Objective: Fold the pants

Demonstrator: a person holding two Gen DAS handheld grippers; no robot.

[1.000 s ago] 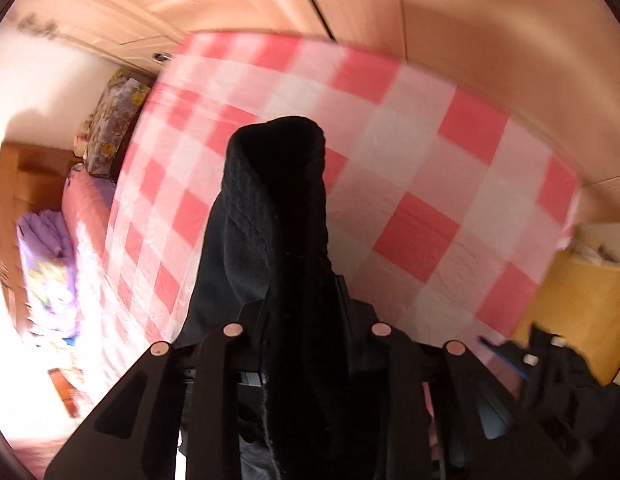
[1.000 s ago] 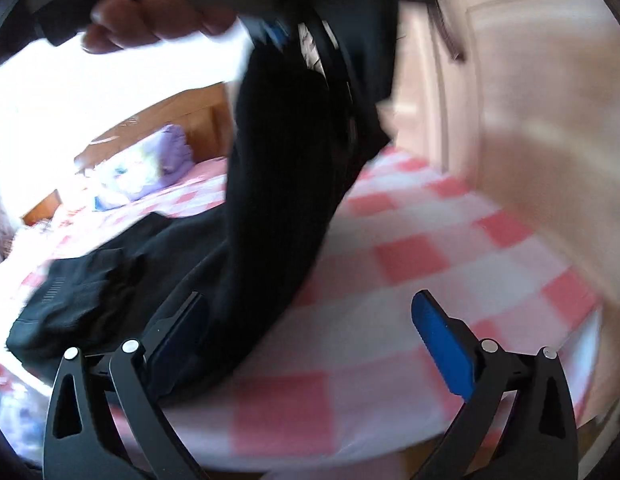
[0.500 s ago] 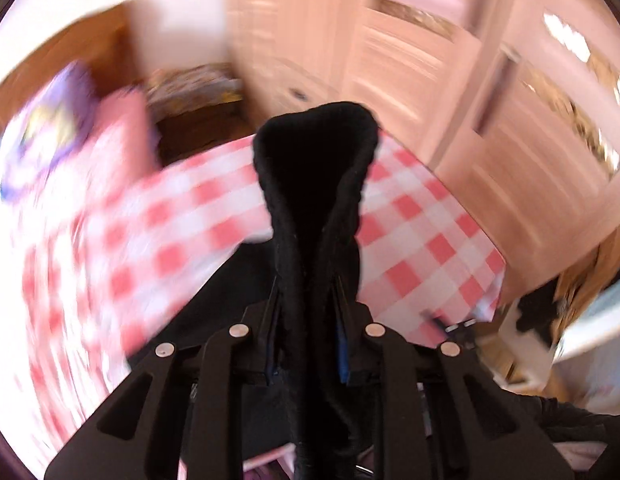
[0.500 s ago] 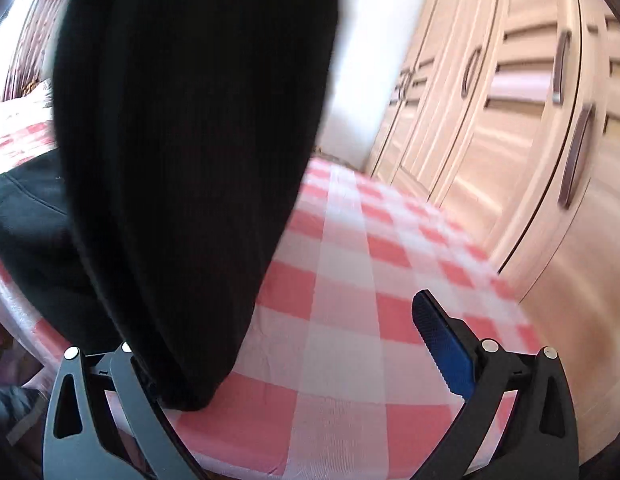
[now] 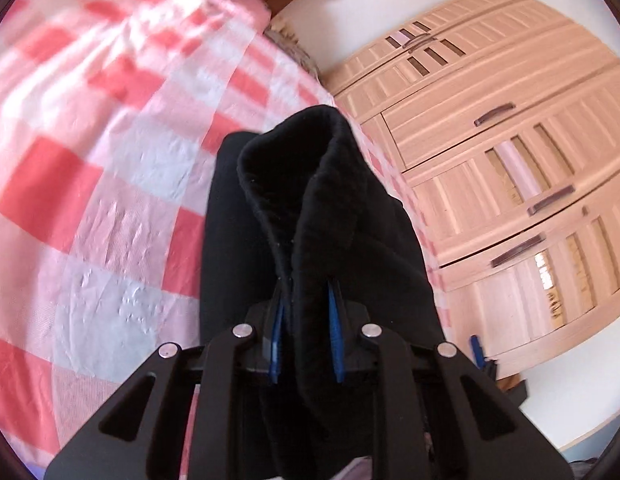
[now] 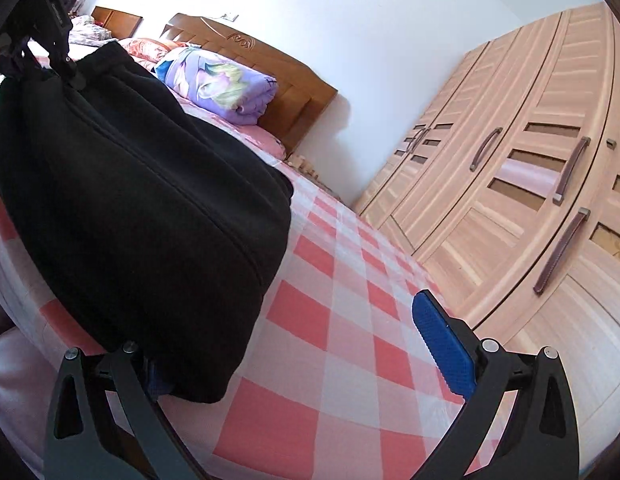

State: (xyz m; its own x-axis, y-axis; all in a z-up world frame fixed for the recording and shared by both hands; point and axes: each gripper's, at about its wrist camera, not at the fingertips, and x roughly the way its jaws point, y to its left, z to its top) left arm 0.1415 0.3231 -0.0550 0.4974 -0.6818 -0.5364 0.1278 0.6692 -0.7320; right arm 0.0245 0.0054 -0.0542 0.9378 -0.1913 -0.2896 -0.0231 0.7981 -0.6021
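The black pants [image 5: 310, 208] are pinched between my left gripper's [image 5: 306, 336] blue pads, a thick fold standing up past the fingertips. In the right wrist view the pants [image 6: 142, 208] hang as a wide black panel from the left gripper [image 6: 50, 24] at the upper left down onto the red-and-white checked bed [image 6: 329, 320]. My right gripper [image 6: 294, 356] is open; its right blue pad [image 6: 441, 344] is bare, and the pants' lower edge covers its left finger.
A light wooden wardrobe [image 6: 529, 184] with dark handles lines the right side. A wooden headboard [image 6: 278, 80] and a folded purple quilt [image 6: 222, 84] are at the bed's far end. The bed edge runs along the lower left.
The left gripper has swung with the pants, its view turning from bed to wardrobe. The pants have settled lower onto the bed in front of the open right gripper.
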